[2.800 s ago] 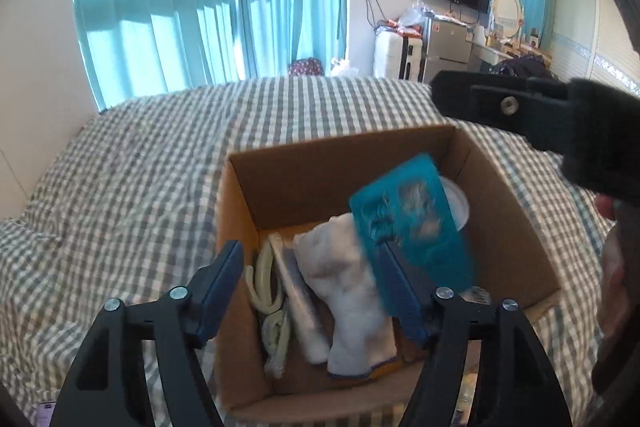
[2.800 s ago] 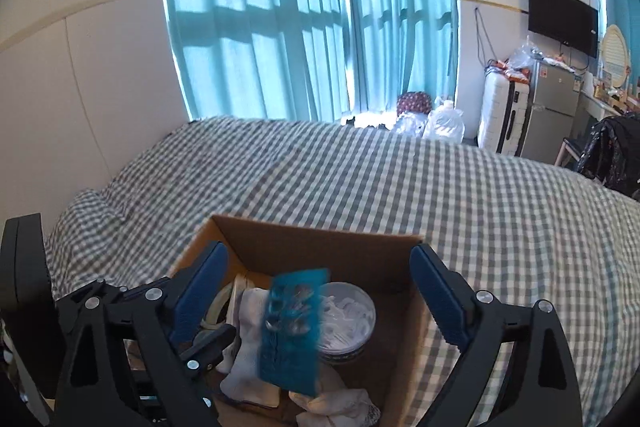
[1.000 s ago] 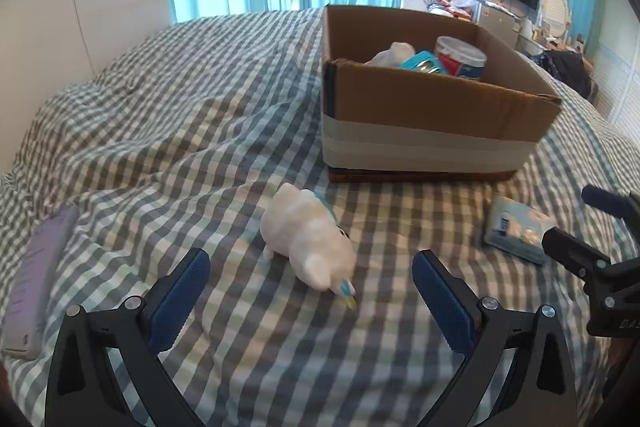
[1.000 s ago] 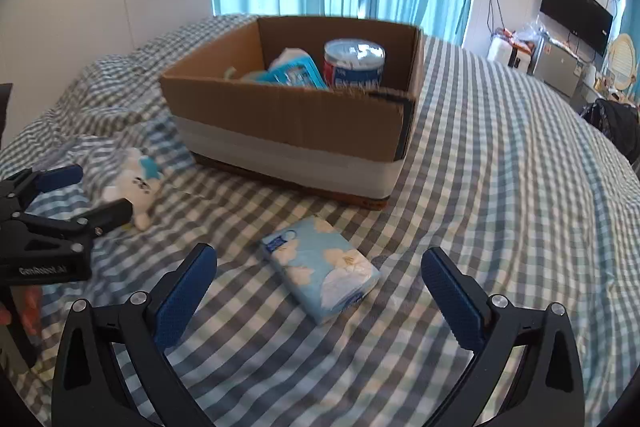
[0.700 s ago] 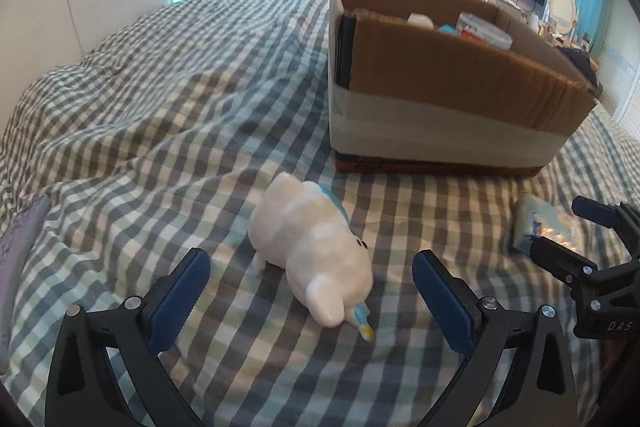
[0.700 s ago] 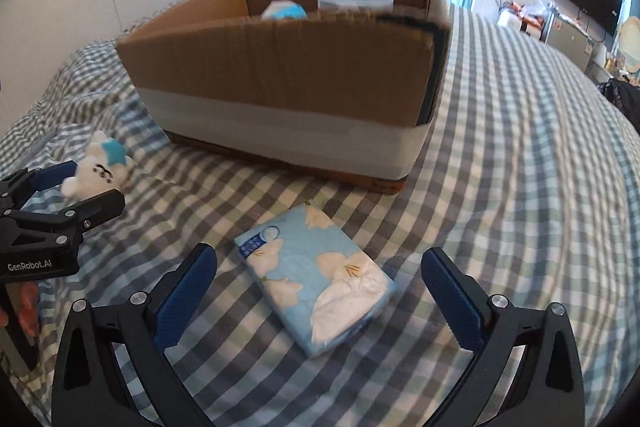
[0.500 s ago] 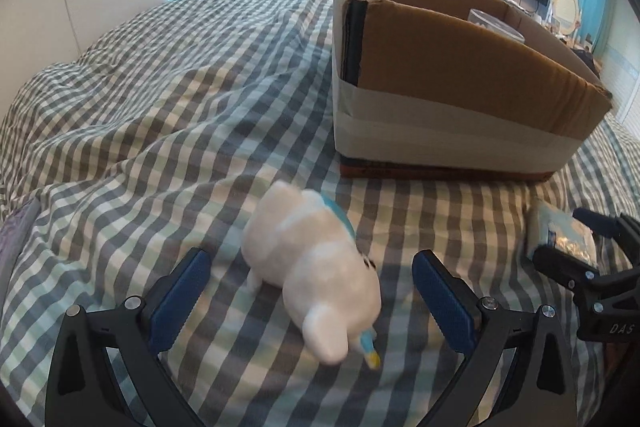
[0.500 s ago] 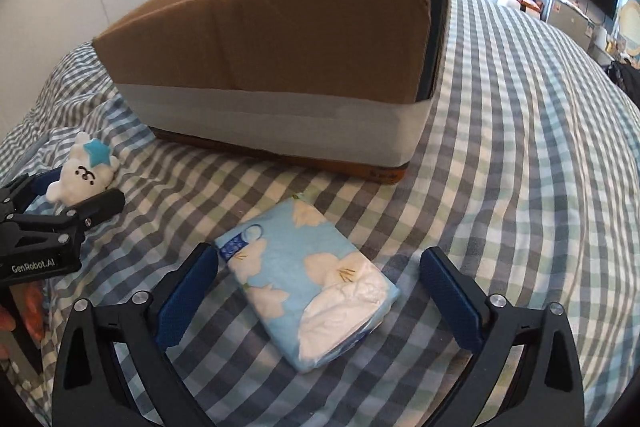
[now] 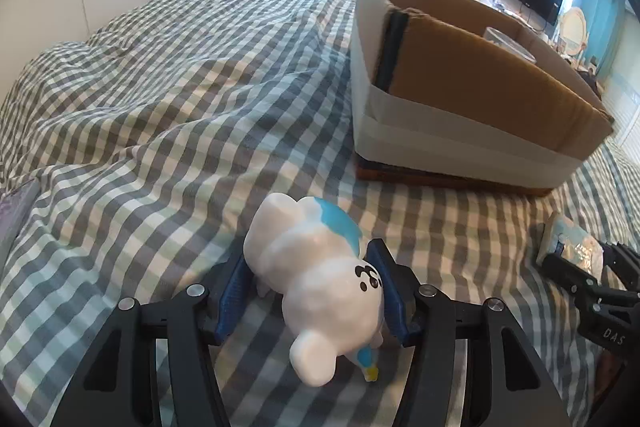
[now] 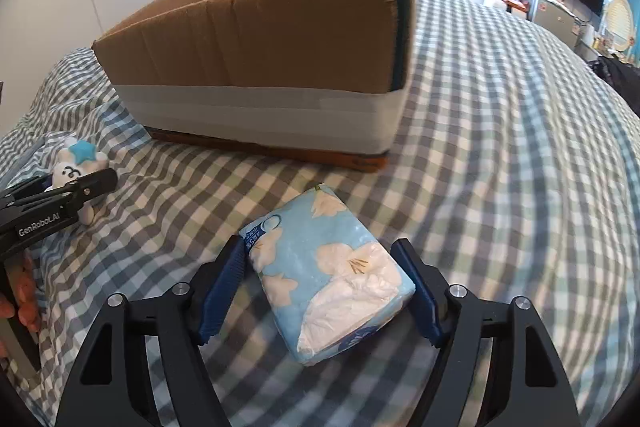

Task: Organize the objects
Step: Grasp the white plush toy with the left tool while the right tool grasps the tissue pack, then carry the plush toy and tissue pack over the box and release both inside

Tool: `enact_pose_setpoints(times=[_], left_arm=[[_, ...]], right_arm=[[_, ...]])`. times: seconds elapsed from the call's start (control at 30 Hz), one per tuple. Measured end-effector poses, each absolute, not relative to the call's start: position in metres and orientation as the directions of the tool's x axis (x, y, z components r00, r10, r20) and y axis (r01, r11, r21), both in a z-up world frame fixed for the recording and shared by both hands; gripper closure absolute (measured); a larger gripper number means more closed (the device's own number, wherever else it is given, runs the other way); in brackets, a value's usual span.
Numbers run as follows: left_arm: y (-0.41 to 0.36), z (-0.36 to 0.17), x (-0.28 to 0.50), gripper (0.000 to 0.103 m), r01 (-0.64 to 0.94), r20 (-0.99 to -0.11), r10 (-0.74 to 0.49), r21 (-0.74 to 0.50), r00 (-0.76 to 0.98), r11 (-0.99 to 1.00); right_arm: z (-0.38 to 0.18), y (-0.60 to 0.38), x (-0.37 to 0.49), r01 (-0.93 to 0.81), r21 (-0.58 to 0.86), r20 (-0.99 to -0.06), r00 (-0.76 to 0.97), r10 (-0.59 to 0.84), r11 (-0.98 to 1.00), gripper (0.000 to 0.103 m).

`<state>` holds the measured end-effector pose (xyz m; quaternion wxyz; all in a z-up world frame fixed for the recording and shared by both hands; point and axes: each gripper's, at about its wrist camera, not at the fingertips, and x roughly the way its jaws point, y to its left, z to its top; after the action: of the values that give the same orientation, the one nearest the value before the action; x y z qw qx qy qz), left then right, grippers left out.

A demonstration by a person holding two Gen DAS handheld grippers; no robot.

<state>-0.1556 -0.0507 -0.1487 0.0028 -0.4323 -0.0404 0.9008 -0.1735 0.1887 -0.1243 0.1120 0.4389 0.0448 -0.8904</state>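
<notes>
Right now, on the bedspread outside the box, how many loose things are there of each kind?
Plush toy: 1, the white and blue plush toy between the left gripper pads.
Tissue pack: 1, the blue floral tissue pack between the right gripper pads.
Total: 2, both in front of the cardboard box.

Cardboard box (image 9: 460, 115) ahead, bedspread (image 9: 160, 87) open leftward

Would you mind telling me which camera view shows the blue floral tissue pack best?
The right wrist view: the tissue pack lies whole and close between the right gripper fingers, floral print facing up. The left wrist view catches only its end at the far right edge, partly hidden behind that gripper.
</notes>
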Motion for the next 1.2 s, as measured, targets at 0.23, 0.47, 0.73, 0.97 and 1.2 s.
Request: enact_pose_setpoints(times=[0.23, 0.47, 0.73, 0.97, 1.2], left_arm=[[-0.047, -0.136, -0.132, 0.044, 0.020, -0.779, 0.068, -0.103, -0.624, -0.994], [-0.037, -0.122, -0.097, 0.044, -0.013, -0.767, 0.085, -0.100, -0.636, -0.995], [-0.022, -0.095, -0.060, 0.044, -0.071, -0.728, 0.118, -0.095, -0.676, -0.993], [-0.009, -0.068, -0.041, 0.044, -0.107, -0.688, 0.142, -0.093, -0.711, -0.990], [-0.003, -0.042, -0.039, 0.044, -0.129, -0.647, 0.156, -0.089, -0.746, -0.988]], right_arm=[[-0.107, 0.196, -0.151, 0.215, 0.007, -0.777, -0.613, -0.140, -0.977, 0.030], [-0.089, 0.193, -0.116, 0.208, 0.013, -0.753, -0.641, -0.147, -0.978, 0.031], [-0.069, 0.192, -0.075, 0.207, 0.007, -0.729, -0.669, -0.147, -0.978, 0.033], [-0.042, 0.189, -0.049, 0.215, -0.001, -0.693, -0.704, -0.155, -0.977, 0.034], [-0.014, 0.190, -0.037, 0.226, -0.004, -0.656, -0.736, -0.168, -0.974, 0.034]])
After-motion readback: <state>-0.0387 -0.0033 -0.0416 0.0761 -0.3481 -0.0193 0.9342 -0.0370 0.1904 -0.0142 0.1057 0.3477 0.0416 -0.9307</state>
